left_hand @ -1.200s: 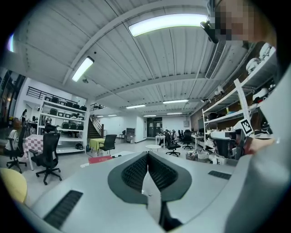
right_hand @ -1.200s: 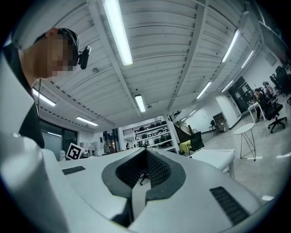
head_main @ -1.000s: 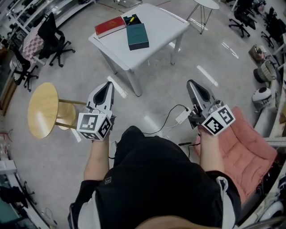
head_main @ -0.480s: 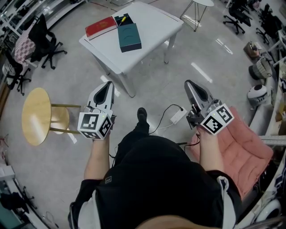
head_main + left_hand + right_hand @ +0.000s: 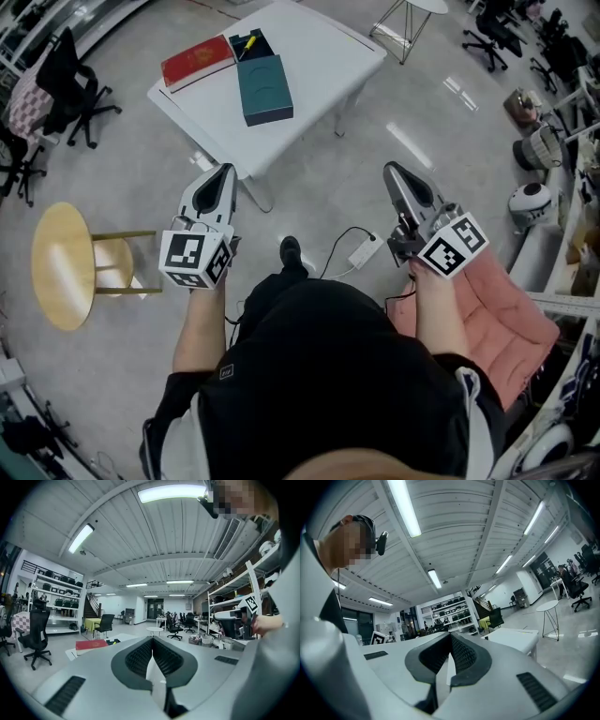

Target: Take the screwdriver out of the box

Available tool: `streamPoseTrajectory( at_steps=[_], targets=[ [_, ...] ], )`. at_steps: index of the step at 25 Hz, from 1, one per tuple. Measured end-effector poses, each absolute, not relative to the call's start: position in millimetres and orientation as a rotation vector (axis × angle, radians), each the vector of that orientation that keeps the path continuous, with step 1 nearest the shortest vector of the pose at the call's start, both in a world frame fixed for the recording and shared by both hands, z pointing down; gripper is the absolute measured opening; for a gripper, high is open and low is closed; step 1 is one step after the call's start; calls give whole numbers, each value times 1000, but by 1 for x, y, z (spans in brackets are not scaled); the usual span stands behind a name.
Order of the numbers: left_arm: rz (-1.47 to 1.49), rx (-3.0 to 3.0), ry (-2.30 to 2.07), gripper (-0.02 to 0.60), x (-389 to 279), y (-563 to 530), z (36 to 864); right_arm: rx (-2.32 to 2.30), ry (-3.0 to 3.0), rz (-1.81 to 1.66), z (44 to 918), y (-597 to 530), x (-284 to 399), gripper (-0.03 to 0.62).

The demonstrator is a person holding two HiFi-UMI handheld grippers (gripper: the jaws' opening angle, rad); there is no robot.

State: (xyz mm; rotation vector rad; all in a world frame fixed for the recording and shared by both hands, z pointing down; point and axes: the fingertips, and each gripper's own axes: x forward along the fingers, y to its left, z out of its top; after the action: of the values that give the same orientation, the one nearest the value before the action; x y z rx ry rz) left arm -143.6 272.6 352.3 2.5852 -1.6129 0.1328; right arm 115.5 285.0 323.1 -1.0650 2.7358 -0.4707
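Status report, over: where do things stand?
Left tongs and right tongs shut, empty. Yellow screwdriver lies in black box on white table, untouched. Nothing blocking.

Matt white table ahead of the left gripper; pale wooden stool left of it; floor glossy.

I see a red book on the white table, round wooden stool at left, pink cushion at right, power strip on the floor.

Bright, even light from ceiling tubes; glare streaks on floor. Soft shadows. Heavy fisheye bending, dark corners in gripper views.
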Motion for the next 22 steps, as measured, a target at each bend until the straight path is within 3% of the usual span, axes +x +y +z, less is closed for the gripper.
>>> streamPoseTrajectory(
  at_steps=[10,22],
  targets=[
    [107,2585,-1603,17,-191,175,361,-1081,2812,-504,328,177,59,29],
    [61,2460,-1670,17,-229,131,379,-1000,2869,-518,330,114,25,29]
  ],
)
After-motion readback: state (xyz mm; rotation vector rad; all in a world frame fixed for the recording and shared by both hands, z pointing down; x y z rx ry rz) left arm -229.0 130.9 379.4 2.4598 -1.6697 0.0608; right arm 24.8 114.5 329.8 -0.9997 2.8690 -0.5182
